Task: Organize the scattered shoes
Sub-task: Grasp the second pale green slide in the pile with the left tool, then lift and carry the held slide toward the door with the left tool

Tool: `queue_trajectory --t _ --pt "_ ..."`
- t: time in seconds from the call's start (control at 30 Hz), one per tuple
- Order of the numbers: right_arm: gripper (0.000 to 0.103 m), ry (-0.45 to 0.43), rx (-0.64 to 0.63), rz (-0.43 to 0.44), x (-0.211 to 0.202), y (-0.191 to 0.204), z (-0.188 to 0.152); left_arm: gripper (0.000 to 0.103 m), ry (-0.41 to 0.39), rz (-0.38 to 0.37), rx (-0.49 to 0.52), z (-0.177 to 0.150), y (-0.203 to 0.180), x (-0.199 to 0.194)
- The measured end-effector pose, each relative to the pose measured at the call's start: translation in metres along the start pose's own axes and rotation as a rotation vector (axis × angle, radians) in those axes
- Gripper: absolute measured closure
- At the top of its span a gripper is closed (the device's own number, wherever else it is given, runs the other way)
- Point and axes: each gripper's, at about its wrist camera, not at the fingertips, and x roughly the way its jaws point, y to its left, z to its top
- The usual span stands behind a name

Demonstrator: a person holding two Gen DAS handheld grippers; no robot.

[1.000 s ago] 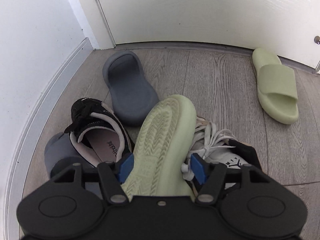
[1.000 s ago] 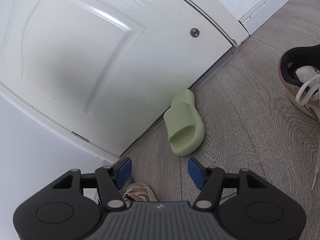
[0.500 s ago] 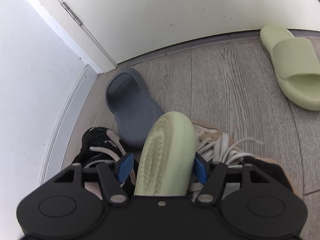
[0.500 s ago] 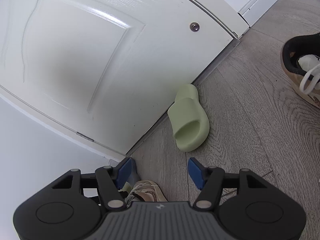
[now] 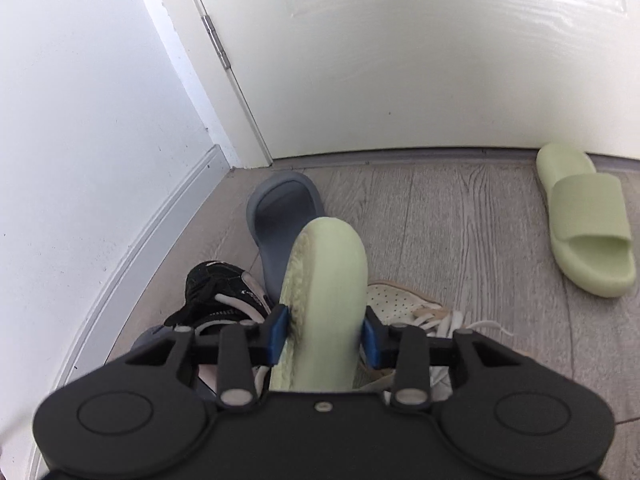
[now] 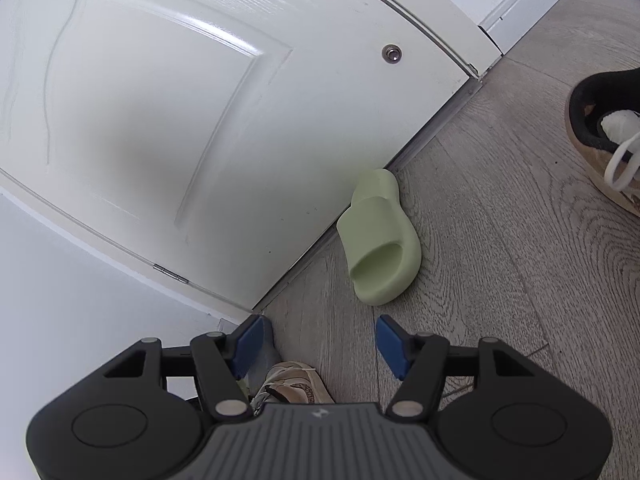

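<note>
Centrally, the left gripper [image 5: 323, 334] has its jaws clenched on a pale green slide [image 5: 325, 300], held sole-up above the wood floor [image 5: 460, 216]. Below it lie a grey slide [image 5: 280, 220], a black sneaker [image 5: 218, 294] and a white laced sneaker [image 5: 404, 304]. Its matching green slide [image 6: 380, 248] rests against the white door [image 6: 200, 100]. The right gripper [image 6: 316, 346] hangs with jaws released, holding nothing; a tan sneaker [image 6: 604, 140] lies well apart.
</note>
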Motion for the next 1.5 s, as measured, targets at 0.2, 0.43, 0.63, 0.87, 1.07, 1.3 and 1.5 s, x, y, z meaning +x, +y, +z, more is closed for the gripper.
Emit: queue_trajectory --t 0.2,0.43,0.63,0.87,1.07,1.3,1.5 --pt "0.039 -0.036 -0.021 -0.006 -0.005 0.002 0.004 0.07 -0.105 -0.026 -0.004 0.007 -0.009 -0.063" --pt "0.039 -0.091 0.001 -0.006 -0.016 -0.002 0.011 0.072 -0.206 -0.14 -0.116 0.033 -0.008 -0.135" --pt "0.039 -0.176 -0.119 -0.045 -0.037 0.012 0.022 0.072 -0.24 -0.347 -0.129 0.047 -0.036 -0.189" --pt "0.039 -0.245 -0.24 -0.266 -0.062 0.011 0.032 0.072 -0.163 -0.599 -0.135 0.042 -0.1 -0.201" --pt "0.039 -0.299 -0.349 -0.498 -0.074 0.007 0.032 0.072 0.008 -0.653 -0.122 0.016 -0.144 -0.143" --pt "0.039 -0.246 -0.372 -0.498 -0.065 0.003 0.028 0.071 0.048 -0.602 -0.145 -0.005 -0.15 -0.094" --pt "0.039 -0.137 -0.385 -0.504 -0.043 -0.001 0.022 0.066 0.043 -0.501 -0.129 -0.012 -0.151 -0.065"
